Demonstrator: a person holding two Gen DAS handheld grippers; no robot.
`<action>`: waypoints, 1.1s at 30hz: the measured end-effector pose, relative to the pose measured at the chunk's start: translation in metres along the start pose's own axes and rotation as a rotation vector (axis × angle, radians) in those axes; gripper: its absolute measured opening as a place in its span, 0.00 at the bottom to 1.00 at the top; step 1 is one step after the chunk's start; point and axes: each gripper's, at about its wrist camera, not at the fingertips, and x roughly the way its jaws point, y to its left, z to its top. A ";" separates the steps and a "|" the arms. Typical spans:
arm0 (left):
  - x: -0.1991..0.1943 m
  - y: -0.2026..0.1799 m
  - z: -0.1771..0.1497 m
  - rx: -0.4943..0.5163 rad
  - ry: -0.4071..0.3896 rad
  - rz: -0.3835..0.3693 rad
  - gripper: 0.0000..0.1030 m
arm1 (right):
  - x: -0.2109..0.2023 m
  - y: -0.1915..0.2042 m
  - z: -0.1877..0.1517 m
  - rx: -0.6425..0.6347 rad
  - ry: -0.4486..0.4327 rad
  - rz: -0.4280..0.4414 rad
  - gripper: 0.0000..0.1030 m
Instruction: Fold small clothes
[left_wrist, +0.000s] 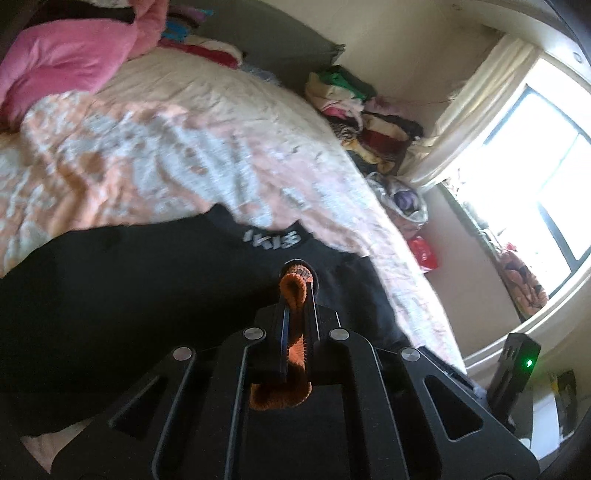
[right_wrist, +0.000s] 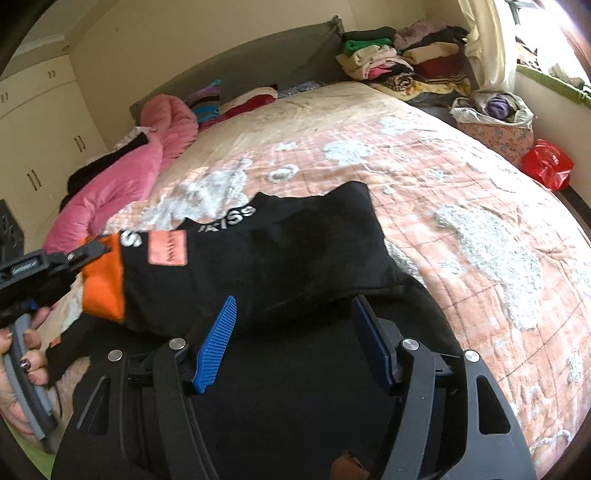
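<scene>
Bed (right_wrist: 461, 192) with peach floral quilt; on it — black garment (right_wrist: 295, 240), pink jacket (right_wrist: 122, 173).

The garment (right_wrist: 258, 258) is matt black cloth with an orange knit cuff (left_wrist: 293, 291) — ribbed, slightly fuzzy — lying on a quilted, nubbly cotton bedspread (right_wrist: 461, 206), while the right gripper (right_wrist: 295, 332) shows matt black plastic, ridged blue rubbery pads (right_wrist: 216, 343) and brushed metal pins.

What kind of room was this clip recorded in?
Most likely a home bedroom: a bed under a peach quilted bedspread, wardrobe doors along the wall, and piles of folded clothes stacked beside the headboard.
</scene>
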 end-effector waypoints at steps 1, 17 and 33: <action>0.002 0.006 -0.001 -0.008 0.014 0.025 0.01 | 0.004 0.000 0.000 -0.003 0.006 -0.010 0.61; 0.015 0.015 -0.006 0.030 0.037 0.213 0.22 | 0.053 0.015 0.012 -0.100 0.065 -0.105 0.62; 0.012 0.019 -0.034 0.061 0.083 0.356 0.75 | 0.026 -0.003 -0.003 0.012 0.036 -0.077 0.78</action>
